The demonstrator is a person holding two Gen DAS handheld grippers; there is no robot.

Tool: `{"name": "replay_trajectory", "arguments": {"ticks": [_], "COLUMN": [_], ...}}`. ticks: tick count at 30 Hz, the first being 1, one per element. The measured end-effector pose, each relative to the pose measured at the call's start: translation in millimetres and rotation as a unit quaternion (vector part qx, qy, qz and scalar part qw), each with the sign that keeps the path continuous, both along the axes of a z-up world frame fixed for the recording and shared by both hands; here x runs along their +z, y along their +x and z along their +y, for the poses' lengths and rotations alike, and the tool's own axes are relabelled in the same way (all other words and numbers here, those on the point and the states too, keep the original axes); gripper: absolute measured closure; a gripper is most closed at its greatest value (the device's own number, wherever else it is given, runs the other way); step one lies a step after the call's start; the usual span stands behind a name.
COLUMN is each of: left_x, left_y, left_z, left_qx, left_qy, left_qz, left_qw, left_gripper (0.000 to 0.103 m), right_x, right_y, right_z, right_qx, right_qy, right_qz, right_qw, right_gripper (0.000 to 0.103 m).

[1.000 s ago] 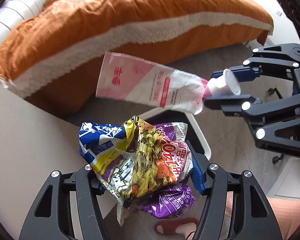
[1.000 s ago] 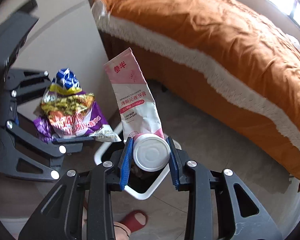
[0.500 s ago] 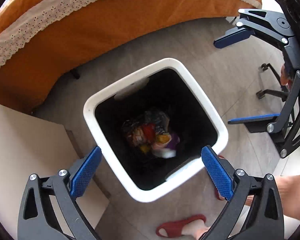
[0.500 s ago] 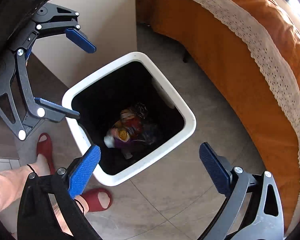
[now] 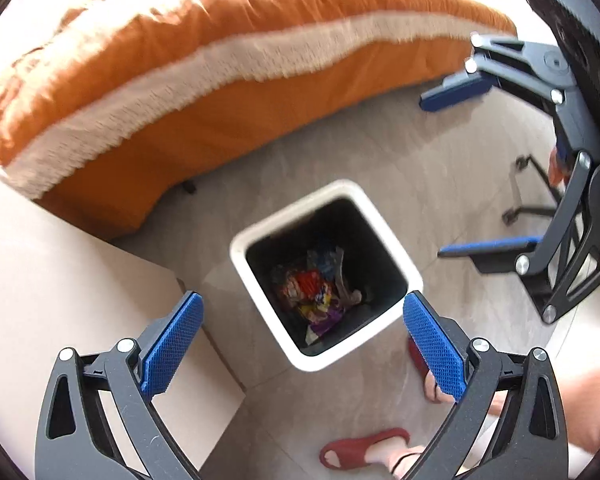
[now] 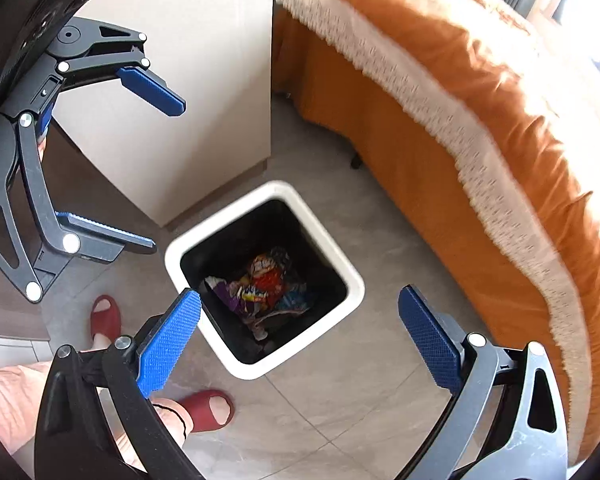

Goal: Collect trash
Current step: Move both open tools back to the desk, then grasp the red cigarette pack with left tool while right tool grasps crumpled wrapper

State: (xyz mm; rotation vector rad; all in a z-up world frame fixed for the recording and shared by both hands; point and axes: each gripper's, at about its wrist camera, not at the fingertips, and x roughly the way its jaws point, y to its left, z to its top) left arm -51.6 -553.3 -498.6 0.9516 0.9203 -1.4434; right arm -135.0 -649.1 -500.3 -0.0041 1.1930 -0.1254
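Left gripper: nearest in the left wrist view, blue-padded fingers spread wide, released, nothing between them; above the bin.
Right gripper: likewise released, fingers wide apart and bare; also hanging over the bin, seen from the left wrist view at upper right.
Red slippers: on the person's feet, on the floor just beside the bin's near side.
Bin: white square rim, dark inside, upright on the grey tiled floor, between cabinet and bed.
Trash: crumpled snack wrappers, orange, purple, blue and white, lying at the bottom of the bin.
Writing: too small and crumpled to read on any wrapper.
Cabinet: beige, plain side panel, its corner just beside the bin.
Chair base: dark metal legs on the floor, partly behind the right gripper, well apart from the bin.
Bed: orange cover with a cream lace band, farthest back, running along the bin's far side, near but apart.
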Motion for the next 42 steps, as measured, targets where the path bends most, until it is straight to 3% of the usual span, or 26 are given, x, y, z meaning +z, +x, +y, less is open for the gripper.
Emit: {"name": "replay_trajectory", "arguments": {"ticks": [6,11,17,23,29,35,39,42], "left_x": [89.5,165.6,257.0,330.5,373.0,399.1,402.9,398.6], "left_y": [8.0,10.6,11.4,40.6,83.9,141.6,194.0,221.2], "left_z": [19.7,45.6,83.6,141.0,204.2,289.2,358.2,397.0], "left_qx": [0.044,0.088,0.145,0.221,0.301,0.402,0.476,0.510], "left_qy": [-0.059,-0.115,-0.167,-0.211,-0.226,-0.216,-0.201,-0.194], "left_qz": [-0.008,-0.022,-0.070,-0.082,-0.145,-0.187,-0.177,-0.178], "left_qw": [0.9972,0.9892,0.9726,0.9487,0.9152,0.8700,0.8379,0.8189], "left_gripper": [0.005,0.005,0.005,0.005,0.005,0.005,0.005,0.005], "right_x": [91.3,175.3,266.5,324.3,369.2,391.4,393.3,390.6], "right_y": [-3.4,-10.3,-10.7,9.3,55.2,118.5,159.4,192.3], "right_z": [11.9,23.8,42.5,72.0,125.0,193.9,245.2,288.0], "right_qx": [-0.032,-0.072,-0.100,-0.086,-0.027,0.056,0.110,0.150], "right_qy": [-0.018,-0.029,-0.034,-0.024,0.003,0.034,0.049,0.063], "right_qz": [-0.049,-0.109,-0.191,-0.252,-0.292,-0.300,-0.300,-0.289], "right_qw": [0.998,0.991,0.976,0.963,0.956,0.952,0.946,0.943], "right_gripper": [0.005,0.005,0.004,0.004,0.004,0.004,0.004,0.004]}}
